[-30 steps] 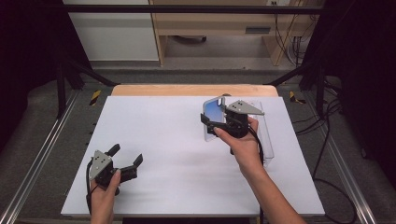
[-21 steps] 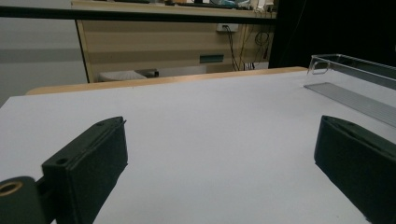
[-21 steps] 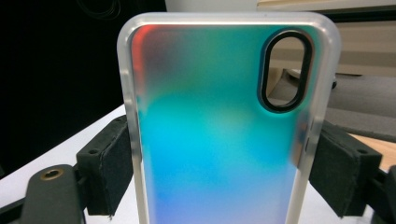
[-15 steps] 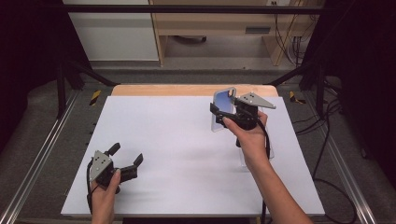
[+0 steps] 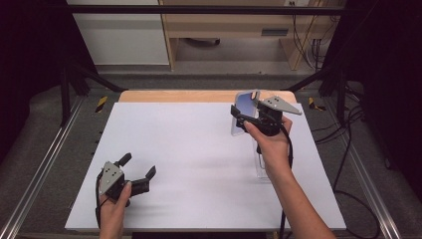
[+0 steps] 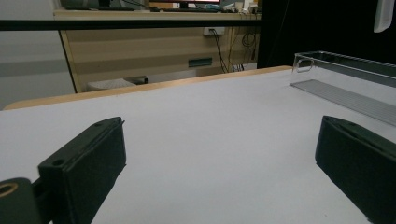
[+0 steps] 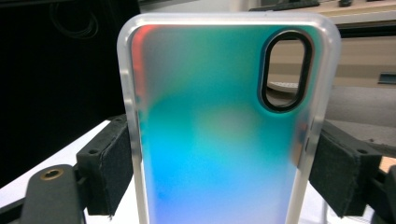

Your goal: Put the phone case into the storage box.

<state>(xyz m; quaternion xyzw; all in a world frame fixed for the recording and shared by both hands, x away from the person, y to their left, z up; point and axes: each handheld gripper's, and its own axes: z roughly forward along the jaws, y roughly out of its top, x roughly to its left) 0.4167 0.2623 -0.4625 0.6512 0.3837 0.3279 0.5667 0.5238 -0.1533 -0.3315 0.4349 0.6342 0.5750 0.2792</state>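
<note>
White table (image 5: pixel 199 149) mostly bare; our right gripper (image 5: pixel 247 119) pinches a phone case (image 7: pixel 219 126) by its slick edges, may slip. Left gripper (image 5: pixel 137 172) fingers spread, idle.

grey floor (image 5: pixel 209 79), wooden bench (image 5: pixel 224 25), dark surrounds

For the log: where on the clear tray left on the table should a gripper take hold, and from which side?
Probably the clear tray is best gripped on its thin upright side wall, from above, jaws straddling the rim. It lies flat and long on the table, so a wall is likely the only part narrow enough. The open left gripper is free; the right gripper holds the phone case.
</note>
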